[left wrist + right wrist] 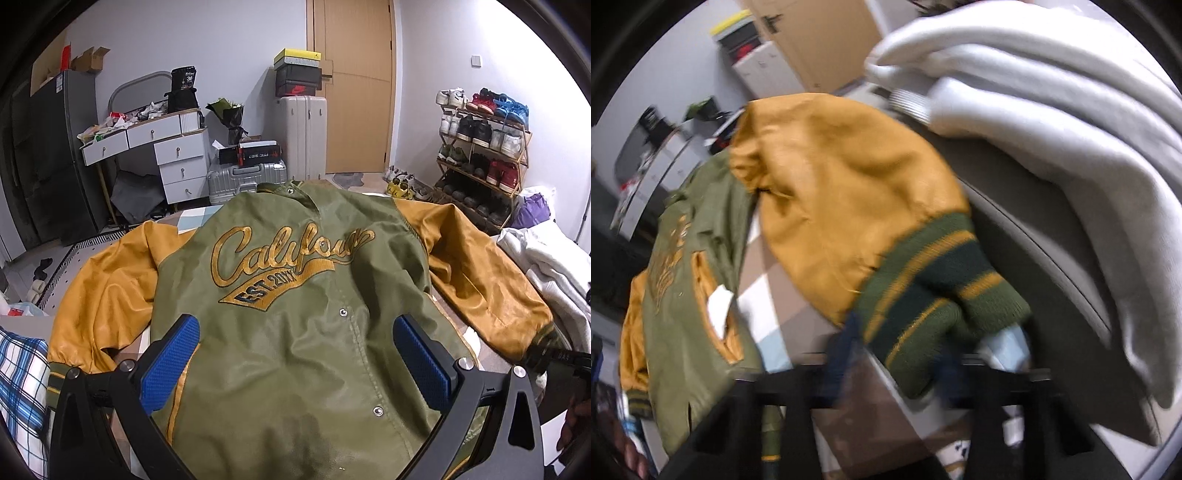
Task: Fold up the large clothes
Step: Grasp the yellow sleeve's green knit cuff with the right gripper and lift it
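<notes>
Left gripper point(295, 363) hovers wide above the varsity jacket point(295, 295); only the right wrist view shows the right gripper point(905, 354) pinching the striped cuff point(934, 295).

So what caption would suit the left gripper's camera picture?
Open left gripper poised over a green-and-mustard varsity jacket spread flat, sleeves out.

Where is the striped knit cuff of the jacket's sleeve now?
In the right wrist view, the striped cuff lies low in the centre, at the right gripper, beside the grey folded garment.
</notes>
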Demonstrator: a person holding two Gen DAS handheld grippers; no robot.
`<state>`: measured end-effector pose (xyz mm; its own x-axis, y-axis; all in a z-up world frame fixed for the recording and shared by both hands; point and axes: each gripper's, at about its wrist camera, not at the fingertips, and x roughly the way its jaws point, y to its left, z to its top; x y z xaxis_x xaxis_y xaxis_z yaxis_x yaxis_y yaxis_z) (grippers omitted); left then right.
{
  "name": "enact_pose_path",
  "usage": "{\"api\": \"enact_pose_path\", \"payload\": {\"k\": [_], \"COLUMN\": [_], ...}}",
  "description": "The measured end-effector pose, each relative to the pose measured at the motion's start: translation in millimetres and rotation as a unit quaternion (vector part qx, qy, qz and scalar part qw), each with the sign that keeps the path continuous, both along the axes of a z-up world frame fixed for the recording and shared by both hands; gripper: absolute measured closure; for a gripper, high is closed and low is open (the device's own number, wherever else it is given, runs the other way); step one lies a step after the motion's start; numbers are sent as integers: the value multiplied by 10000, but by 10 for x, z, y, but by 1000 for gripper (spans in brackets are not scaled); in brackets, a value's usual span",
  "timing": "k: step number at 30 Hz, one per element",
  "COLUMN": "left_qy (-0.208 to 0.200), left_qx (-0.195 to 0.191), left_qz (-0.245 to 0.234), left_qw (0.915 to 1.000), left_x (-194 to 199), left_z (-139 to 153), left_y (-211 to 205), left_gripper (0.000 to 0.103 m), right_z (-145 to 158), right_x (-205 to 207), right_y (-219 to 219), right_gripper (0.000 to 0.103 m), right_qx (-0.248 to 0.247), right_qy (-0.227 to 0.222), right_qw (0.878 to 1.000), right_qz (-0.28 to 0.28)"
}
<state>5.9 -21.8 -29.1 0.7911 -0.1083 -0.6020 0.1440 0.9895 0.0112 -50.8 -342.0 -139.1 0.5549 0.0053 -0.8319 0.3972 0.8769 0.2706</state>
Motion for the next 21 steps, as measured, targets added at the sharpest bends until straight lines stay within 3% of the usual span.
{"api": "enact_pose_path", "payload": {"k": [3, 6, 15, 21], "left_qy": [29, 60, 35, -11], "left_qx": [36, 72, 60, -74], "left_qz": [21, 38, 164, 349], "left_qw": [10000, 9999, 9998, 9994], "left_x": [8, 20, 38, 57], "left_z": [-19, -45, -23, 13], "left_y": [1, 1, 94, 247], "left_gripper": [1, 1, 1, 1], "right_z": [235, 622, 1934, 2528], "right_x": [-1, 48, 581, 1070], "right_y": [119, 226, -296, -557], "right_gripper": [95, 96, 96, 97], "right_qx": [-741, -1443, -1798, -1908], "right_qy": [-578, -1138, -1986, -2288], "right_qw": [9952, 9815, 9634, 9537], "right_qz": [267, 540, 128, -420]}}
